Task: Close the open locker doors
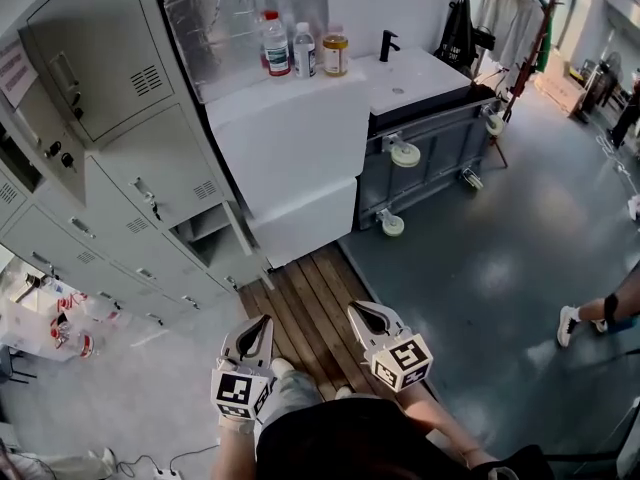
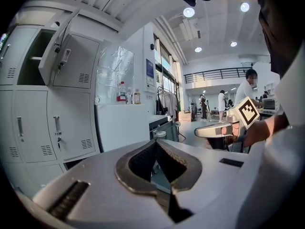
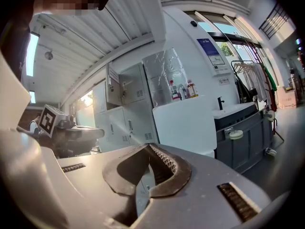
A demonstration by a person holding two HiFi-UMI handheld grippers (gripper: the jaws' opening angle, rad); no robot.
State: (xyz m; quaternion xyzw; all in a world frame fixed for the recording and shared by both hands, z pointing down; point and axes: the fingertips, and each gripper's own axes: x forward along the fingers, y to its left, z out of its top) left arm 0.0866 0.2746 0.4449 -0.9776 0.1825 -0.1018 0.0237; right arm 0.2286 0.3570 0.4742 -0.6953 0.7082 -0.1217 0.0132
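While left claw (image 1: 266, 319) and right claw (image 1: 353, 307) are closed empty, the open locker (image 1: 212, 253) holds a shelf (image 1: 203, 232).

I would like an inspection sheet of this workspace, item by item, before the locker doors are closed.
Surface: wooden boards underfoot, grey floor beyond.
Job's things: upper locker door open; lower locker door open, shelf visible inside.
Clutter: three bottles on the white cabinet; small items on a table at left.
Grippers: left gripper and right gripper shut, empty, touching no door.
Cables: cables on the floor, lower left.
Surroundings: sink, wheeled grey cart, a person's foot at right.
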